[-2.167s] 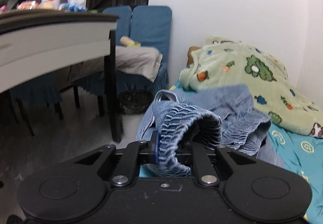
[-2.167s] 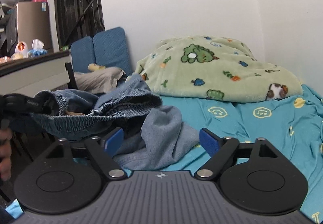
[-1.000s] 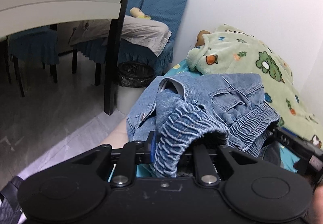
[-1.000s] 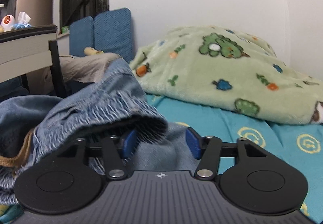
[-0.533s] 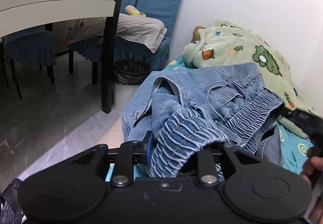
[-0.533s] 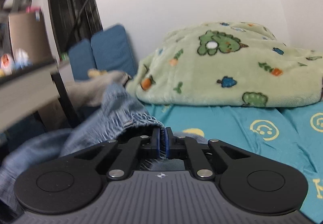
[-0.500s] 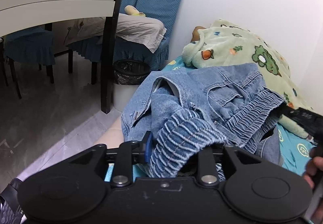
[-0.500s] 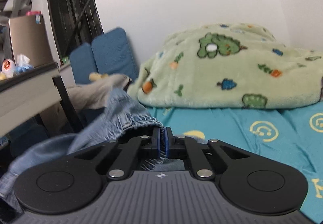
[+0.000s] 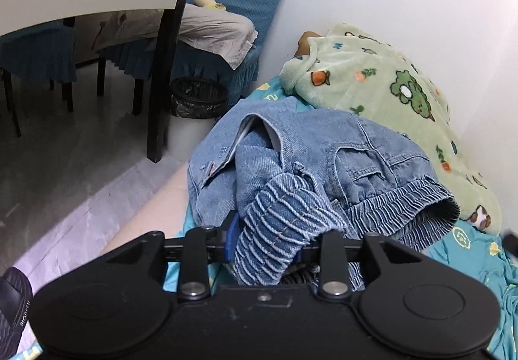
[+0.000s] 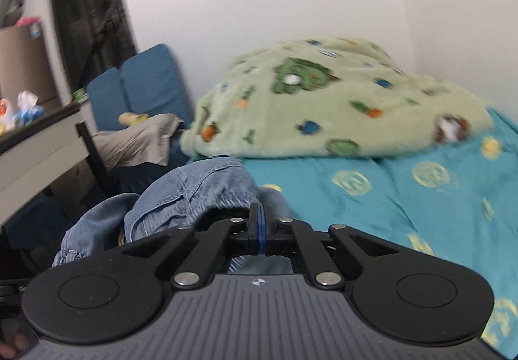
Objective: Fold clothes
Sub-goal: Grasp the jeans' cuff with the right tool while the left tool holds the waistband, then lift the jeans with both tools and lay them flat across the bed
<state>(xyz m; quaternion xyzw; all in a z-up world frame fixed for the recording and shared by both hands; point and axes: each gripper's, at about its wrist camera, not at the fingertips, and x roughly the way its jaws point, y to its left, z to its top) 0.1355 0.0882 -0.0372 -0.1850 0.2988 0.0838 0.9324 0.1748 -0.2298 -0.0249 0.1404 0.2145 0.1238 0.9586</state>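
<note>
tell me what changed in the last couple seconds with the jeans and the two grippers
The right gripper, open over the denim jeans earlier, has shut on their waistband edge and pulled it away. The left gripper kept its hold on the elastic waistband. The green blanket and bed stayed put.

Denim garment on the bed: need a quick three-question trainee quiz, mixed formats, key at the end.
1. True or false: the left gripper has the elastic waistband of the denim garment bunched between its fingers.
2. Multiple choice: the garment lies on A) a wooden floor, B) a teal bedsheet, C) a blue chair.
3. Fill in: behind the garment, against the wall, is a green fleece ____ with cartoon prints.

Key: 1 true; 2 B; 3 blanket.
</note>
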